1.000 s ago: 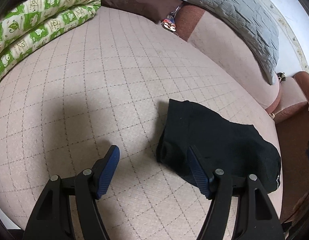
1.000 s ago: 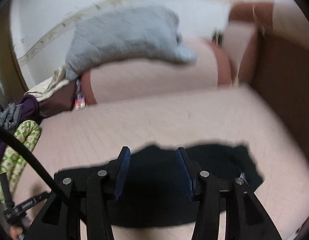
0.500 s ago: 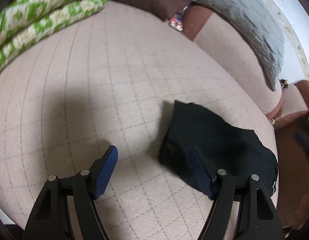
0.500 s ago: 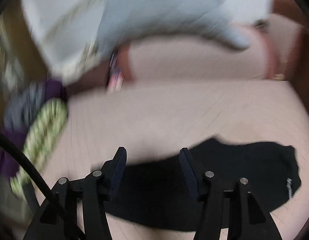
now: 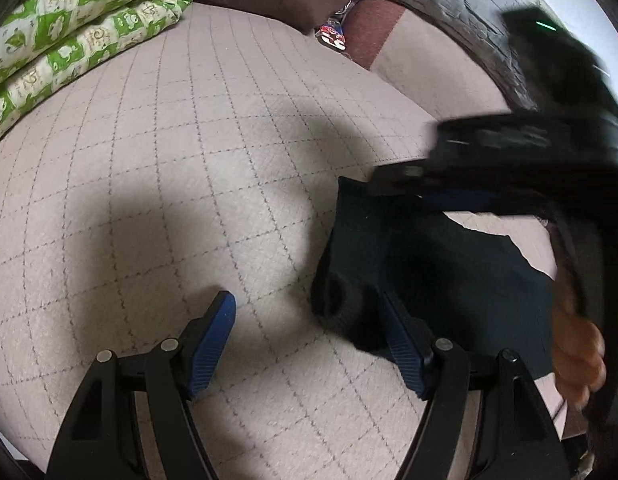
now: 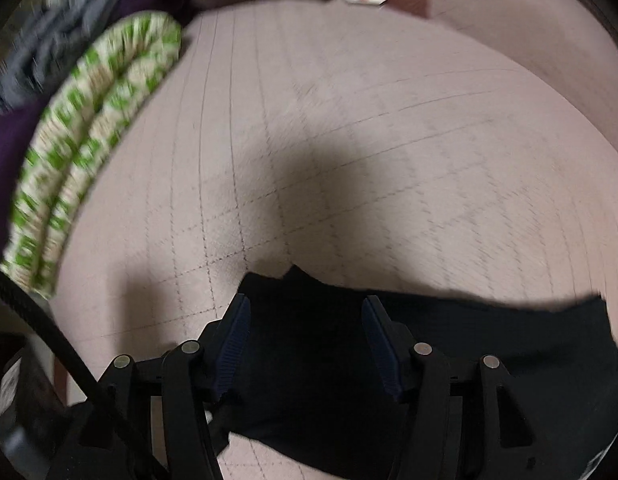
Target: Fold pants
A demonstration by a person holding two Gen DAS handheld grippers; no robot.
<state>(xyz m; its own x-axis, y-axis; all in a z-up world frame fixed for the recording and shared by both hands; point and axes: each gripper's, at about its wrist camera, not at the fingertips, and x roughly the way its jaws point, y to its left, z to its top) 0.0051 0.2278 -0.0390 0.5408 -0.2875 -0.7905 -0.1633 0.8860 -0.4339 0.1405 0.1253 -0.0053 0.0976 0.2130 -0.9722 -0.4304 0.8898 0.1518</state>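
Black pants [image 6: 449, 368] under gaping right tool [image 6: 305, 312]

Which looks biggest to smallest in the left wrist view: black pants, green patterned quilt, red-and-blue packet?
1. Black pants, partly hidden by the right gripper.
2. Green patterned quilt, cut off by the frame edge; close to the pants, ranking unsure.
3. Red-and-blue packet, clearly smallest, but farthest away.

The black two-finger right gripper [image 6: 305, 316] has been swung downward over the folded black fabric pants [image 6: 449, 360], and its jaws have just been opened wider, with nothing pinched between them. In the left wrist view, that gripper [image 5: 397, 178] and the hand [image 5: 577, 356] holding it are now seen at three o'clock, where only the pants lay before.
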